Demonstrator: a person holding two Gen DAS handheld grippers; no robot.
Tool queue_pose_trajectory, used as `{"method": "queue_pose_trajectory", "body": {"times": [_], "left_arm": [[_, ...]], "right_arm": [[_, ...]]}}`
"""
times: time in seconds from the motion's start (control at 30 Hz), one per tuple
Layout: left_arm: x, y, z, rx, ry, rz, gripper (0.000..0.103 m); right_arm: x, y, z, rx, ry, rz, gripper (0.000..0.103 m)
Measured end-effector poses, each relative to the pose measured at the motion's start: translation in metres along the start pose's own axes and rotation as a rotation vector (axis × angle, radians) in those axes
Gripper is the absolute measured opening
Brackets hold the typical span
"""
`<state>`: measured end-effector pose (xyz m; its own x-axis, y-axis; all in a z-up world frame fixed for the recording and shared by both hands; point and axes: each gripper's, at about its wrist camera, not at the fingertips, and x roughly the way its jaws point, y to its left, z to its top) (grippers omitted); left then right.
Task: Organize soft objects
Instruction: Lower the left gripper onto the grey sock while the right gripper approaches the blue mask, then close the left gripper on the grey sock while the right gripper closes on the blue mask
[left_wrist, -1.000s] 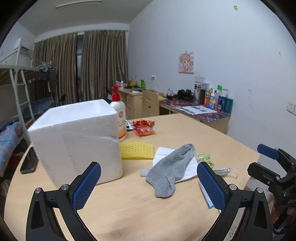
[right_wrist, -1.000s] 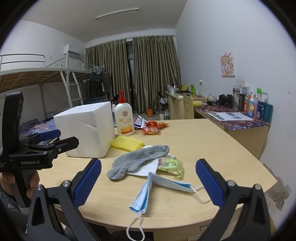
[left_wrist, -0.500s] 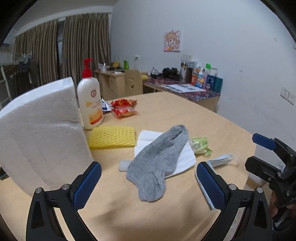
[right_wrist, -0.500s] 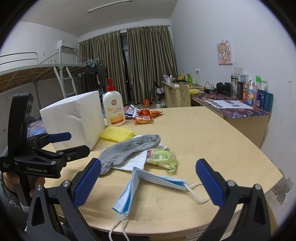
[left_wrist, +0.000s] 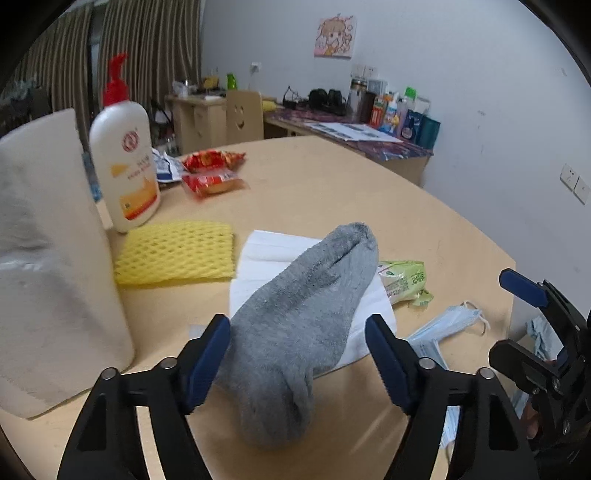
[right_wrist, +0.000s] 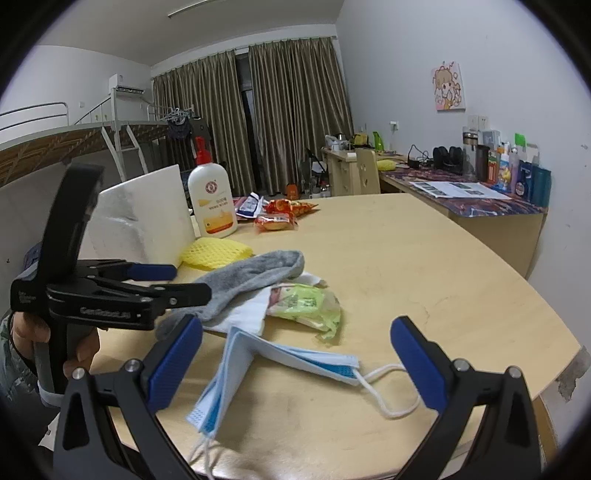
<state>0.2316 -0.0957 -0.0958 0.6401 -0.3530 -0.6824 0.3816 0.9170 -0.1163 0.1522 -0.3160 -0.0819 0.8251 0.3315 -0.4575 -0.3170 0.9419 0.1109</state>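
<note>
A grey sock (left_wrist: 295, 317) lies on a white folded cloth (left_wrist: 269, 254) on the wooden table (left_wrist: 332, 192). My left gripper (left_wrist: 299, 358) is open, its blue pads on either side of the sock's near end. In the right wrist view the left gripper (right_wrist: 166, 284) hovers over the sock (right_wrist: 255, 271). My right gripper (right_wrist: 295, 362) is open above a blue face mask (right_wrist: 258, 365). A yellow foam net (left_wrist: 177, 253) lies next to the cloth. A white foam box (left_wrist: 48, 258) stands on the left.
A lotion bottle with a red pump (left_wrist: 123, 158) stands behind the yellow net. Red snack packets (left_wrist: 212, 173) lie further back. A green packet (right_wrist: 306, 302) lies beside the cloth. The table's edge (right_wrist: 554, 339) is close on the right.
My left gripper has moved forward and down until its pads straddle the sock, with the jaws narrower than before. My right gripper has come nearer to the face mask.
</note>
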Motion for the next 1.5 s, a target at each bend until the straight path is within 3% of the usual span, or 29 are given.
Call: {"method": "queue_pose_trajectory", "body": {"times": [0.23, 0.37, 0.53, 0.6, 0.73, 0.97, 1.23, 1.5], "left_arm": [[0.015, -0.002, 0.009, 0.006, 0.018, 0.011, 0.075], [0.021, -0.002, 0.008, 0.011, 0.039, 0.011, 0.069], [0.029, 0.002, 0.007, 0.002, 0.066, 0.038, 0.057], [0.031, 0.003, 0.006, 0.004, 0.077, 0.039, 0.047], [0.031, 0.003, 0.005, 0.013, 0.078, 0.034, 0.040], [0.032, 0.002, 0.003, 0.018, 0.077, 0.042, 0.009], [0.024, 0.003, 0.005, 0.013, 0.036, 0.025, 0.007], [0.009, 0.007, 0.005, 0.000, -0.031, 0.030, 0.006]], "right_arm": [[0.007, -0.006, -0.001, 0.001, 0.020, 0.020, 0.103], [0.009, -0.010, -0.002, -0.006, 0.033, 0.021, 0.103], [0.011, -0.013, -0.001, -0.010, 0.042, 0.018, 0.103], [0.012, -0.015, -0.001, -0.008, 0.045, 0.018, 0.103], [0.013, -0.014, -0.001, -0.009, 0.050, 0.017, 0.103], [0.012, -0.014, 0.000, -0.021, 0.055, 0.014, 0.103], [0.015, -0.014, -0.002, -0.030, 0.074, 0.023, 0.103], [0.014, 0.010, -0.002, -0.100, 0.088, 0.081, 0.103]]}}
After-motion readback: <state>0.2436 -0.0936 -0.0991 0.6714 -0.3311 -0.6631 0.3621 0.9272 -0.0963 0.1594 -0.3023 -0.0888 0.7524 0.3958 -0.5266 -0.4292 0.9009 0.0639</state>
